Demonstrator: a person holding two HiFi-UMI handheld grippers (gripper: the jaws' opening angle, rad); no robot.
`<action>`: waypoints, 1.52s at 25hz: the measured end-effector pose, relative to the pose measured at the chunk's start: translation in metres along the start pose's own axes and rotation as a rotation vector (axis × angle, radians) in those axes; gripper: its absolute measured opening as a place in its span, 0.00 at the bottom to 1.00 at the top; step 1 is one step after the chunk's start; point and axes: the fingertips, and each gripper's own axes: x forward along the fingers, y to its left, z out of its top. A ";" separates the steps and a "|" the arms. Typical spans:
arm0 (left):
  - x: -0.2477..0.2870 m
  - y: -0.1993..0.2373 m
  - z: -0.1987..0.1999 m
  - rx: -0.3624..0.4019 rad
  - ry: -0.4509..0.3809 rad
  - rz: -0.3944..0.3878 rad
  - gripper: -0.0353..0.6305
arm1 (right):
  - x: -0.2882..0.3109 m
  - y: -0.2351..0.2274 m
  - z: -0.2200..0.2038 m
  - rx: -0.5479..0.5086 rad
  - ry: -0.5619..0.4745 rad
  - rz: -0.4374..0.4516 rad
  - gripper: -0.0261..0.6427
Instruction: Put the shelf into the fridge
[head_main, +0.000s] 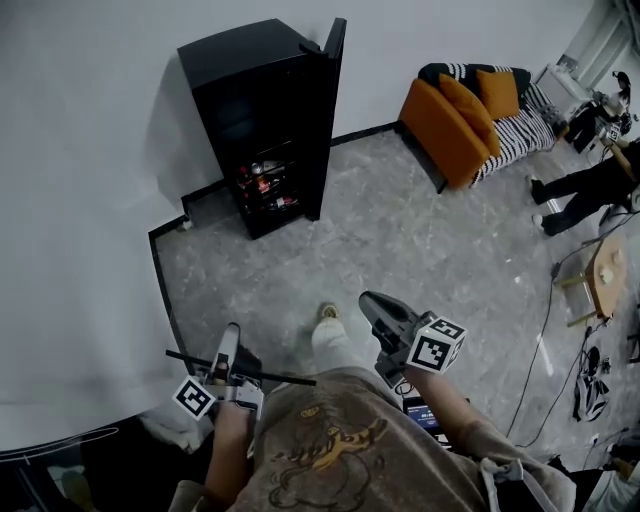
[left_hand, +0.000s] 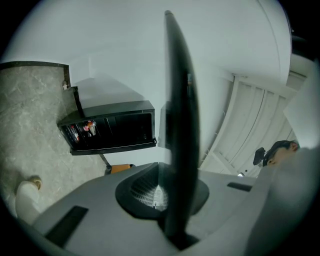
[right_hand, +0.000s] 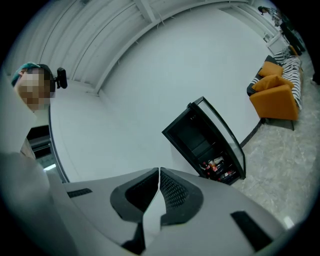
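The black fridge (head_main: 262, 120) stands against the white wall with its door (head_main: 328, 115) swung open; cans and bottles fill its lower racks (head_main: 266, 186). The shelf (head_main: 285, 378) is a thin dark plate seen edge-on, held level at my waist. My left gripper (head_main: 230, 350) is shut on it. In the left gripper view the shelf (left_hand: 180, 115) rises as a dark band from between the jaws of the gripper (left_hand: 167, 171), with the fridge (left_hand: 107, 131) far off. My right gripper (head_main: 372, 300) is shut and holds nothing; in its own view the gripper (right_hand: 159, 171) points toward the fridge (right_hand: 205, 142).
Grey marbled floor (head_main: 400, 250) lies between me and the fridge. An orange sofa (head_main: 465, 110) with striped cushions sits at the back right. A person's legs (head_main: 585, 185) and a small wooden table (head_main: 608, 268) are at the right edge, with cables (head_main: 545, 330) on the floor.
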 end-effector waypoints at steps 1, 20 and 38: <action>0.005 0.001 0.001 -0.003 0.000 0.000 0.08 | 0.003 -0.004 0.002 0.001 0.004 0.001 0.08; 0.121 0.027 0.025 -0.022 -0.027 0.003 0.08 | 0.075 -0.078 0.078 0.020 0.033 0.024 0.08; 0.222 0.043 0.031 -0.041 -0.163 -0.015 0.08 | 0.114 -0.133 0.152 -0.007 0.090 0.115 0.08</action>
